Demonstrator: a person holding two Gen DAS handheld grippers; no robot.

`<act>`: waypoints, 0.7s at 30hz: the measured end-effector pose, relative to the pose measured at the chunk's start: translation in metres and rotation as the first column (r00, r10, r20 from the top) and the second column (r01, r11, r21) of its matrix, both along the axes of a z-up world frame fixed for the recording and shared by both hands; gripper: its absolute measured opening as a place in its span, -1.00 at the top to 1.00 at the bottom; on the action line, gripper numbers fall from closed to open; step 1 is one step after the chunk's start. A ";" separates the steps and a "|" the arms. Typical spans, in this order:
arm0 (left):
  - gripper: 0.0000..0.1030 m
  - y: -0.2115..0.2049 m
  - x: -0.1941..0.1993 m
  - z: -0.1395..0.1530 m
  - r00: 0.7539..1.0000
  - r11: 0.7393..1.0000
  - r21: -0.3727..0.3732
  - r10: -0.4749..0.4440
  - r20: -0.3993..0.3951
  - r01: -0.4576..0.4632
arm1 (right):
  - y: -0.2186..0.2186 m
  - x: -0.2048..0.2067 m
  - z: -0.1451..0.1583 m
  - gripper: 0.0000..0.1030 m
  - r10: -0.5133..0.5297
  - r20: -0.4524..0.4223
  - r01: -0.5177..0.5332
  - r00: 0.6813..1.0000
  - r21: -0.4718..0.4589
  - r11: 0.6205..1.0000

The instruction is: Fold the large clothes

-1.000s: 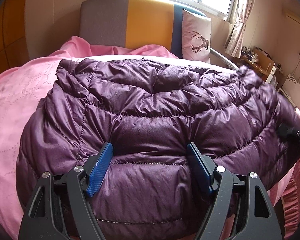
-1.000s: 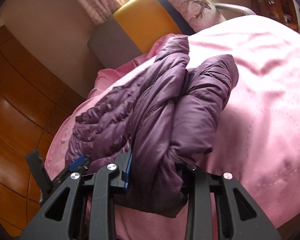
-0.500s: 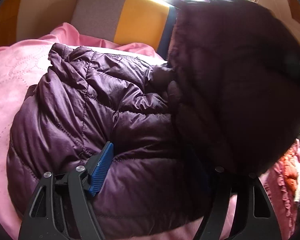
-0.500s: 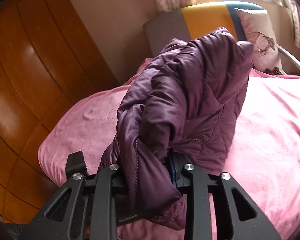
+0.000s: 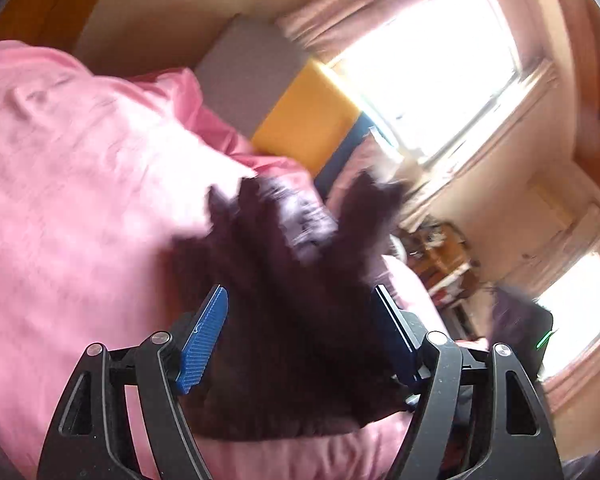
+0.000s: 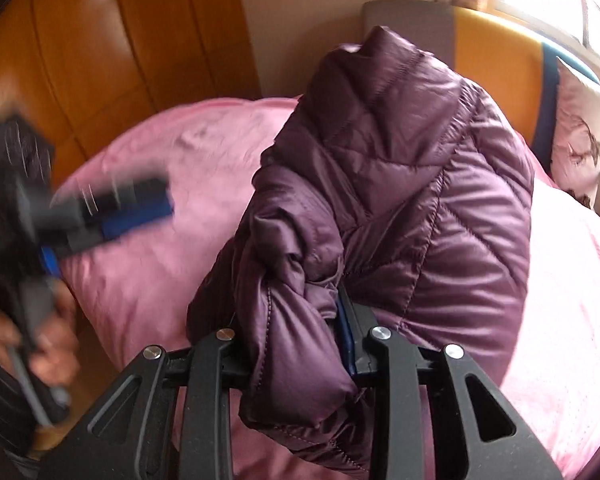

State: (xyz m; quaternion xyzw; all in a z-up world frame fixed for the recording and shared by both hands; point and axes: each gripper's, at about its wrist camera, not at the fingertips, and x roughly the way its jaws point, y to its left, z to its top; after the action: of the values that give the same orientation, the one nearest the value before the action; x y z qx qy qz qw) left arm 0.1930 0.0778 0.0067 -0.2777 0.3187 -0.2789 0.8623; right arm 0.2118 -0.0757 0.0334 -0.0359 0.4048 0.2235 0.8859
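Right gripper (image 6: pixel 300 334) was clamped on a bunched fold of the purple puffer jacket (image 6: pixel 400 184), held up over the pink bed (image 6: pixel 160 276). Left gripper (image 5: pixel 300 332) stood spread wide around blurred dark fabric; actual contact could not be confirmed. Judgement: jacket gathered, not laid flat; folding largely outstanding.

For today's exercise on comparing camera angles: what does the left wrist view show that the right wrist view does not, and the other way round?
Only the left wrist view: the bright window and cluttered shelves, with the left gripper wide open around a blurred dark mass.

Only the right wrist view: the wooden wardrobe, the deer-print pillow, and the right gripper shut on the purple jacket, sharply seen.

Both: the pink bedspread and grey-and-yellow headboard.
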 end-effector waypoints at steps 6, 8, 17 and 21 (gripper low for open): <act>-0.60 -0.034 0.036 0.010 0.996 0.997 0.028 -0.077 -0.049 0.078 | 0.024 -0.008 -0.009 0.36 0.050 0.063 -0.044 0.997 -0.090 0.995; -0.57 -0.044 0.053 0.004 0.990 0.993 0.049 -0.103 -0.101 0.108 | 0.023 -0.018 -0.010 0.14 0.067 0.072 -0.062 0.995 -0.073 0.995; 0.42 -0.063 0.083 -0.011 0.957 0.978 0.103 -0.151 -0.246 0.181 | -0.090 -0.041 0.023 -0.30 0.170 0.058 -0.179 0.984 0.326 0.928; 0.42 -0.059 0.096 -0.011 0.952 0.973 0.125 -0.157 -0.262 0.195 | -0.128 -0.036 0.005 -0.11 0.050 0.030 -0.056 0.998 0.212 0.976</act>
State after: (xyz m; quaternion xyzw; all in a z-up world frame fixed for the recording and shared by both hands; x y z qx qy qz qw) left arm 0.2891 0.0185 -0.0047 -0.2158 0.4683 -0.2930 0.8051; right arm 0.1761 -0.2039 0.0387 0.0457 0.3664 0.2887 0.8834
